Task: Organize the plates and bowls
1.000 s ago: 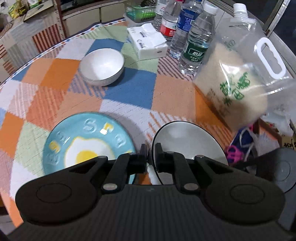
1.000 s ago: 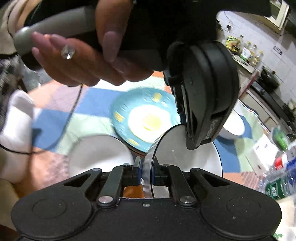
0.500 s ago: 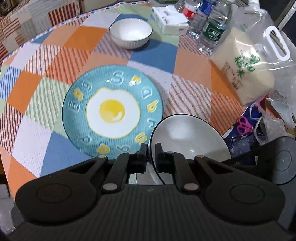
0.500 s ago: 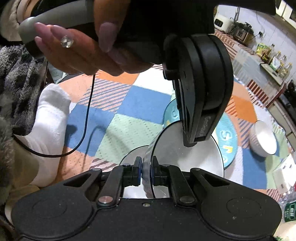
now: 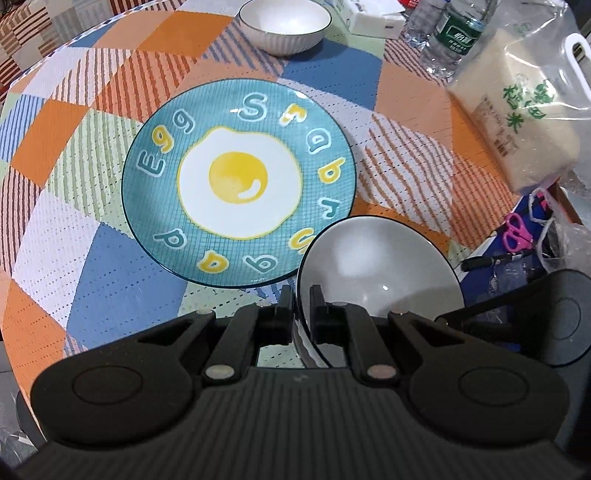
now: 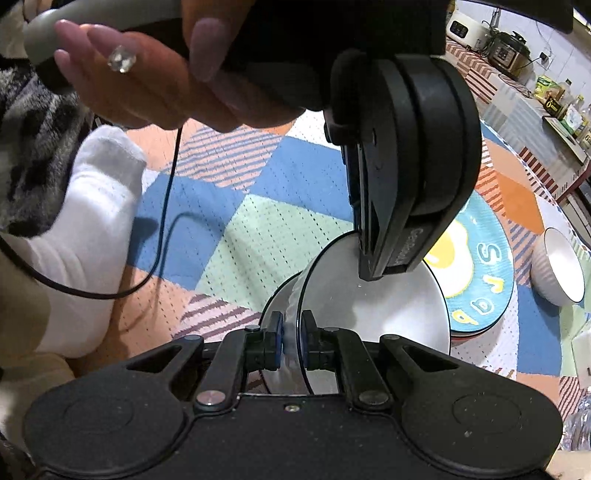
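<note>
Currently, one white bowl (image 5: 380, 266), airborne beside our egg plate (image 5: 238, 173): left gripper (image 5: 302, 314) and right gripper (image 6: 291, 343) each pinch opposite rims shut, sharing the weight. Second bowl (image 5: 284, 22) waits farther across the checked tablecloth (image 5: 92, 240).

Round tabletop (image 5: 110, 280) under a patchwork cloth of orange, blue, green and white striped patches. Flat on it near the middle: a teal plate (image 5: 155, 206) printed with a fried egg and letters; beyond it, apart, a white ribbed bowl (image 5: 284, 26) with a dark rim. Along the far right edge stand clear water bottles (image 5: 450, 40), a white box (image 5: 373, 22) beside the bowl, and a clear handled bag of rice (image 5: 517, 122).
</note>
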### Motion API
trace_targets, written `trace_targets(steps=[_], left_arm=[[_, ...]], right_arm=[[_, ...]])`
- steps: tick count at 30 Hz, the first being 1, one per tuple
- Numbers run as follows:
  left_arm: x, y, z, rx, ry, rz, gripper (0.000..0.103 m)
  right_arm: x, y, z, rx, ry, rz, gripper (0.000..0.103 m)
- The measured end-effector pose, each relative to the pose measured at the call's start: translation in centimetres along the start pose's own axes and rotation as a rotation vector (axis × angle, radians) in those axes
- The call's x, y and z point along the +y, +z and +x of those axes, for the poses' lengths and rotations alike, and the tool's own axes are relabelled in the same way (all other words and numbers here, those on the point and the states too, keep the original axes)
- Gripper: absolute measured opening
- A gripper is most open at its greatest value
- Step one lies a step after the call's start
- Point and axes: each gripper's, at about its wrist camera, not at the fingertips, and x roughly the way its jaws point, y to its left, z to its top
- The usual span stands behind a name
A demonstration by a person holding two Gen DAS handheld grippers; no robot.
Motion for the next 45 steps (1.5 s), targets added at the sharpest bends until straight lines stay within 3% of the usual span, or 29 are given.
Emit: trace_targets(steps=[9,11,15,23,25,33,35,39,45], left_arm=[[-0.2,-0.7,1.0,-0.006,0.039,0.002,0.007],[-0.2,-0.8,1.0,-0.004,0.035,0.001,0.007],[-0.1,-1.0,0.8,0.004,0.021,-0.008,0.007],[-0.5,-1.6,0.6,0.001,0.017,0.006,0.007],[-0.6,-1.8,0.5,-0.002,0.011,0.004,0.007],[-0.8,-2.4,0.6,0.005,0.033,0.029,0.008],[-0.4,-2.4,0.6,0.006,0.019,0.013,0.008],[-0.2,-2.2,-0.5,-0.029,0.019,0.019,0.009],[0.7,-1.2,-2.9,-0.058,0.002,0.006,0.009]], right_arm=[[0.0,-0.6,0.9,-0.025,0.003,-0.014,0.014],[0.0,-0.6,1.0,-0.026,-0.018,-0.012,0.025],[0.0,-1.1,0.9,-0.023,-0.023,-0.002,0.033],[-0.1,-2.5,0.2,-0.045,-0.031,-0.005,0.033],[-0.1,-2.8,-0.2,-0.060,0.006,-0.008,0.018],[1.3,-2.9,-0.2,-0.061,-0.020,-0.069,0.017],[1.2,-2.8,0.0,-0.059,-0.019,-0.066,0.021],[0.1,-2.6,-0.5,-0.047,-0.017,0.009,0.043],[-2.3,-3.4,-3.6,-0.111,0.104,0.154,0.051]])
